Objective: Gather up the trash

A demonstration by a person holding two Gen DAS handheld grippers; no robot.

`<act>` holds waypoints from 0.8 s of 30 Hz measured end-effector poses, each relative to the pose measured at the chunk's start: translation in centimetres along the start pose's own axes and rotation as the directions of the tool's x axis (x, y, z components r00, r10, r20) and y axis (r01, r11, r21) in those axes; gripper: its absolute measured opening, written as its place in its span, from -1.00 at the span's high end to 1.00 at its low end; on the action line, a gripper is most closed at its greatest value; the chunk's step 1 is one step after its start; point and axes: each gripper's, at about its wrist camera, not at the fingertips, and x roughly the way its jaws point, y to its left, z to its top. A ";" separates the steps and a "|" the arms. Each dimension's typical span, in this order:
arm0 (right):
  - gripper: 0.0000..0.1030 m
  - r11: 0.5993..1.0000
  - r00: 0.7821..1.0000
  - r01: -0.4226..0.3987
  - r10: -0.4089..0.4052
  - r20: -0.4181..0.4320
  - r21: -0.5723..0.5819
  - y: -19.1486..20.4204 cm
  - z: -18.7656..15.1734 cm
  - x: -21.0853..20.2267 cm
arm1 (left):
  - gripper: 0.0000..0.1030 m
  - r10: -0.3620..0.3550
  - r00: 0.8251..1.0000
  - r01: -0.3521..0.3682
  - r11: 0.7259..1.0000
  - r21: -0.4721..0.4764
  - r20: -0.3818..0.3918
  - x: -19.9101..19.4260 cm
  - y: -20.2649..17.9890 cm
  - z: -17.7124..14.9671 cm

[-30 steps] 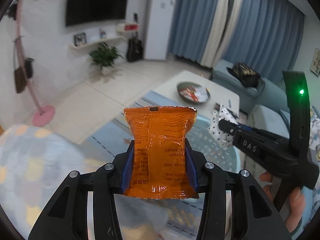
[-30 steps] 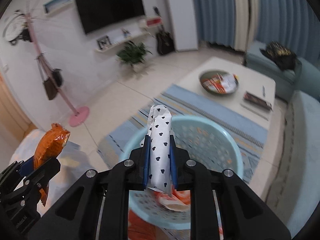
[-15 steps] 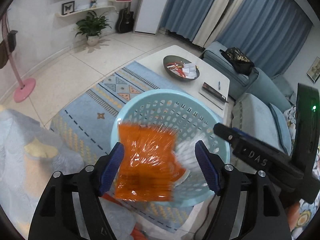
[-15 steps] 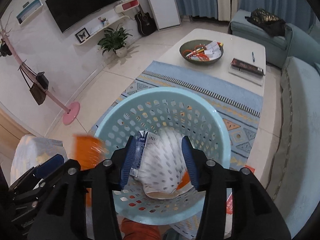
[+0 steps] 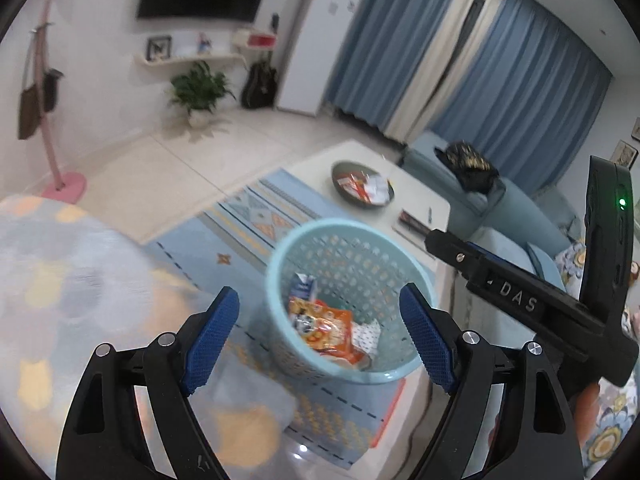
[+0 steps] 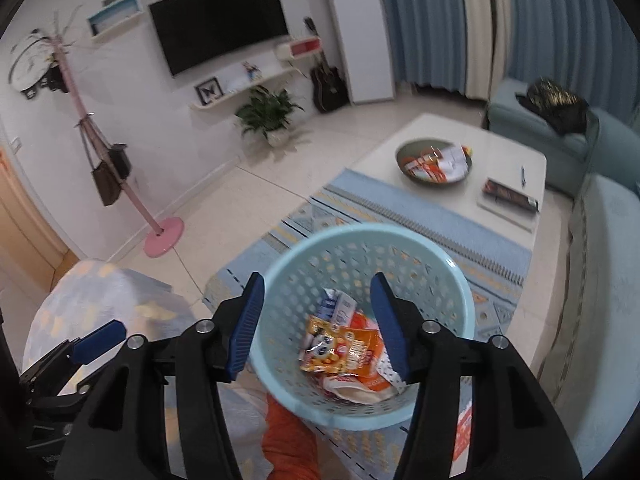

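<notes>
A light blue perforated basket point(image 5: 280, 264) stands on the rug; it also shows in the right wrist view point(image 6: 460, 280). Inside lie an orange snack packet point(image 5: 328, 330) point(image 6: 344, 350), a white wrapper with black hearts point(image 5: 366, 336) and other wrappers. My left gripper point(image 5: 320, 338) is open and empty above the basket. My right gripper point(image 6: 316, 322) is open and empty over the basket; its body shows at the right of the left wrist view point(image 5: 520, 300).
A white coffee table point(image 6: 516, 152) holds a grey bowl of wrappers point(image 6: 434, 162) and a book. A blue sofa point(image 6: 600, 280) runs along the right. A patterned cushion point(image 5: 60, 272) lies at the left. A pink coat stand point(image 6: 160, 236) is on the floor.
Both grippers opened and dropped their trash: the orange packet and the heart-print wrapper now lie in the basket. Both grippers have lifted back from the basket.
</notes>
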 end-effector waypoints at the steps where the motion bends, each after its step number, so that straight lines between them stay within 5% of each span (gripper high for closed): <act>1: -0.17 1.000 1.000 -0.003 0.003 0.017 -0.011 0.6 0.0 -0.7 | -0.60 0.017 1.000 -0.017 1.000 0.002 0.022 -1.0 0.2 -0.2; 7: -0.34 0.995 0.991 -0.025 0.038 0.130 -0.096 4.4 -1.8 -4.9 | -0.73 0.172 0.969 -0.175 0.985 -0.002 0.176 -7.9 1.4 -2.4; 12: -0.37 0.989 0.964 -0.039 0.076 0.255 -0.146 7.2 -4.3 -7.9 | -0.85 0.347 0.888 -0.352 0.935 -0.041 0.301 -12.4 2.6 -4.9; 14: -0.37 0.984 0.952 -0.021 0.074 0.298 -0.176 8.5 -5.3 -8.6 | -0.85 0.422 0.837 -0.430 0.901 -0.058 0.347 -13.4 3.1 -6.0; 16: -0.37 0.979 0.937 0.010 0.061 0.343 -0.203 9.8 -6.2 -9.2 | -0.85 0.502 0.769 -0.511 0.855 -0.092 0.395 -13.9 3.2 -6.7; 18: -0.38 0.977 0.930 0.023 0.057 0.362 -0.212 10.7 -6.8 -9.5 | -0.85 0.572 0.668 -0.593 0.796 -0.124 0.476 -14.4 2.6 -7.5; 19: -0.39 0.977 0.929 0.025 0.056 0.365 -0.213 11.0 -7.1 -9.6 | -0.85 0.577 0.652 -0.606 0.787 -0.119 0.492 -14.5 2.4 -7.6; 22: -0.51 0.977 0.927 0.034 0.048 0.371 -0.212 11.5 -7.7 -9.8 | -0.85 0.565 0.655 -0.606 0.789 -0.098 0.502 -14.1 2.0 -7.6; 24: -0.51 0.976 0.927 0.044 0.039 0.374 -0.212 11.6 -8.0 -9.6 | -0.85 0.547 0.688 -0.575 0.812 -0.101 0.477 -13.7 2.4 -8.0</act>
